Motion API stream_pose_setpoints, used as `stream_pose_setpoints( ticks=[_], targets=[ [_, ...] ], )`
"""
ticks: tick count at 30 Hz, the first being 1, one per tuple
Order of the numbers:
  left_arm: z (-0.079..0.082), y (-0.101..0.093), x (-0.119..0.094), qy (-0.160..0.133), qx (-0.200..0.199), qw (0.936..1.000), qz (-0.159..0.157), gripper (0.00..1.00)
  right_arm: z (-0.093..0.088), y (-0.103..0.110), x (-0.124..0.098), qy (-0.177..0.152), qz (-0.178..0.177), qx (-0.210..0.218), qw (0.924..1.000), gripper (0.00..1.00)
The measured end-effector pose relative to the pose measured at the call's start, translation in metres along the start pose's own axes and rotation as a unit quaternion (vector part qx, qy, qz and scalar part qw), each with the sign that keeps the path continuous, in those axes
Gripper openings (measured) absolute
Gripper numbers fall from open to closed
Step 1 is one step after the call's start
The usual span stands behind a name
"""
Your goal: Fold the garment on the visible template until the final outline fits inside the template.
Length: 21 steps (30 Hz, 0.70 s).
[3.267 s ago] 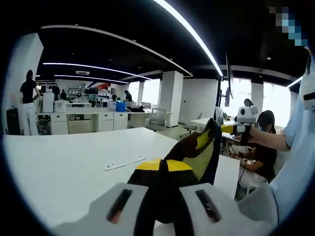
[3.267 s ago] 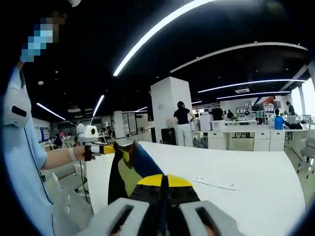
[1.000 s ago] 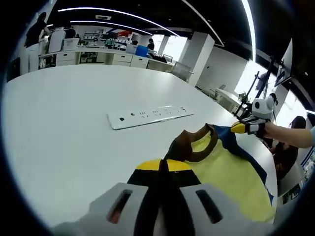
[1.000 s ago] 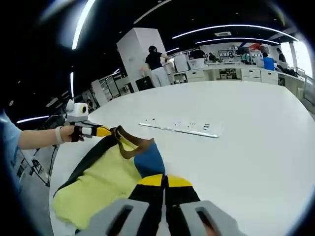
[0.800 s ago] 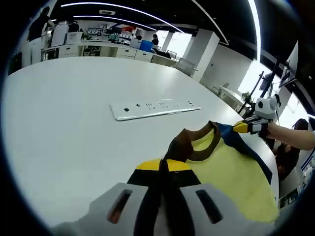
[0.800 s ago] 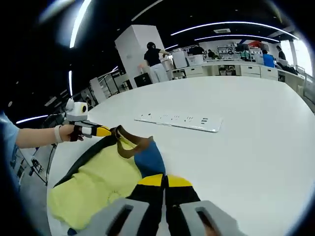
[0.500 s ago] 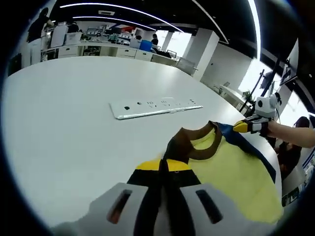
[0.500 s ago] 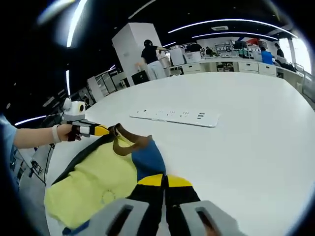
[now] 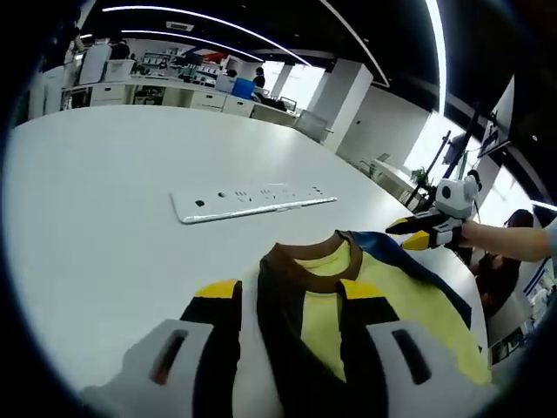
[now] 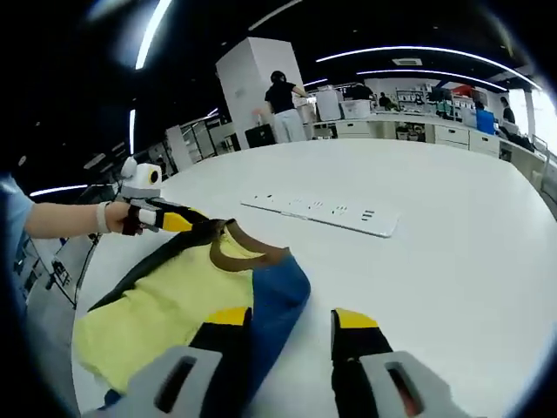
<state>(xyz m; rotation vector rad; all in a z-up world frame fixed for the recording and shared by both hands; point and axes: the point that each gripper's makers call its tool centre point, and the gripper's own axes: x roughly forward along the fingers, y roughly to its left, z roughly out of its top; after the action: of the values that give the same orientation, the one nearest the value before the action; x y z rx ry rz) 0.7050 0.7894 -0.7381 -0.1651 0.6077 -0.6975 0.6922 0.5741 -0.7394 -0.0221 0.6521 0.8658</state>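
Note:
A yellow garment (image 9: pixel 383 300) with a brown collar (image 9: pixel 306 259), one black shoulder and one blue shoulder lies flat on the white table (image 9: pixel 104 218). My left gripper (image 9: pixel 291 292) stands open, its jaws astride the black shoulder (image 9: pixel 283 322) without pinching it. Off to the right, the right gripper (image 9: pixel 416 233) sits at the blue shoulder with its yellow tips apart. In the right gripper view, my right gripper (image 10: pixel 294 318) is open beside the blue shoulder (image 10: pixel 277 296). The left gripper (image 10: pixel 170 218) is at the far side of the garment (image 10: pixel 170 305).
A long white power strip (image 9: pixel 244 202) lies on the table just beyond the collar, the same power strip (image 10: pixel 326 212) showing in the right gripper view. The table edge runs close behind the garment. Desks, cabinets and people (image 10: pixel 280 97) stand in the office beyond.
Both grippers have gone from shut on the garment's shoulders to open. The garment, held up 3.3 s ago, was lowered and now rests flat on the table.

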Motion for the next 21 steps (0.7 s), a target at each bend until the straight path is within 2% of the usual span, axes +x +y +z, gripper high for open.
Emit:
stream_pose_setpoints(
  ticks=[6,11,17,21],
  targets=[
    [0.003,-0.012,-0.006,-0.003,0.002,0.9998,-0.021,0.71,-0.004,0.013,-0.003,0.002,0.01,-0.016,0.9998,0.68],
    [0.01,-0.022,-0.017,-0.011,0.016,0.9992,-0.034,0.88,-0.006,0.02,-0.008,0.005,0.011,-0.016,0.9998,0.82],
    [0.011,-0.032,-0.034,-0.008,0.029,0.9988,-0.038,0.99,-0.003,0.027,-0.017,0.002,0.01,-0.02,0.9997,0.91],
    [0.009,-0.039,-0.046,-0.01,0.025,0.9986,-0.046,0.99,0.001,0.032,-0.024,0.0,0.006,-0.021,0.9998,0.91]
  ],
)
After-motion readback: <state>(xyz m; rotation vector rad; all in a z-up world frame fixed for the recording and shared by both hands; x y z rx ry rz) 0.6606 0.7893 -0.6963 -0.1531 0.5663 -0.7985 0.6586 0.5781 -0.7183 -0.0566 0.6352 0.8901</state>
